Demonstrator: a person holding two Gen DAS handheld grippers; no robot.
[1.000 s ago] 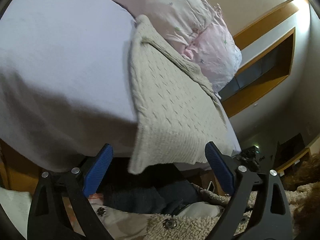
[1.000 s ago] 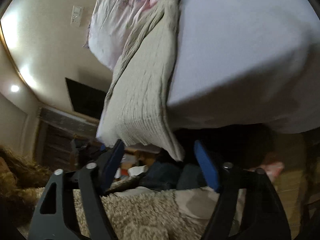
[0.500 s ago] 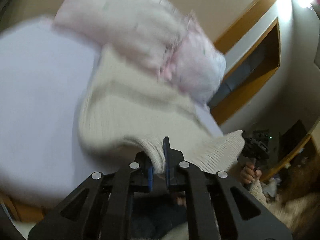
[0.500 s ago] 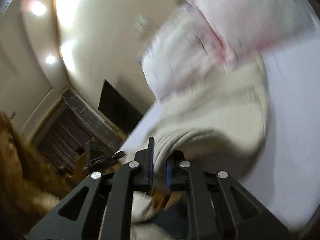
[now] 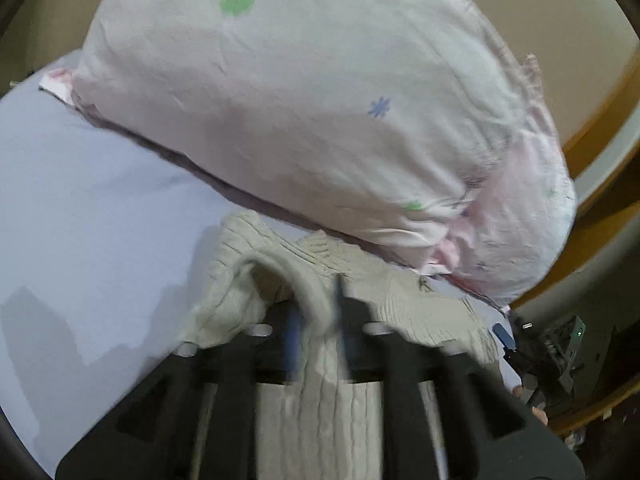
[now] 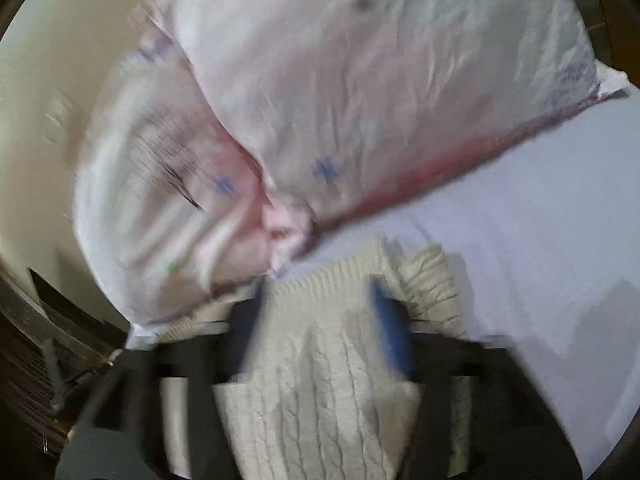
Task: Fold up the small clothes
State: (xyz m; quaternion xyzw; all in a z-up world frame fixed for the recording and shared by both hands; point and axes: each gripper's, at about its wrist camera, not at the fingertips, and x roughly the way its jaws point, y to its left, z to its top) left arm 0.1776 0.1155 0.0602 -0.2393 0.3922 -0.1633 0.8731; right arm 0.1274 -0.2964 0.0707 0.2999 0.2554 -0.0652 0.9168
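Pinching knit sweater (image 5: pixel 316 312), L gripper (image 5: pixel 316 332) clamped; R gripper (image 6: pixel 320 320) spread wide over it.

Sweater (image 5: pixel 320 412) on bed sheet (image 5: pixel 88 216), pillow (image 5: pixel 320 100) just behind.

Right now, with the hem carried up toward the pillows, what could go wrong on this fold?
1. The left gripper is still pinching a bunched ridge of the cream knit sweater; pulling away may drag the fold open.
2. The right gripper looks open, so the edge may land uneven.
3. The sweater's far end lies against the floral pillow and could snag.
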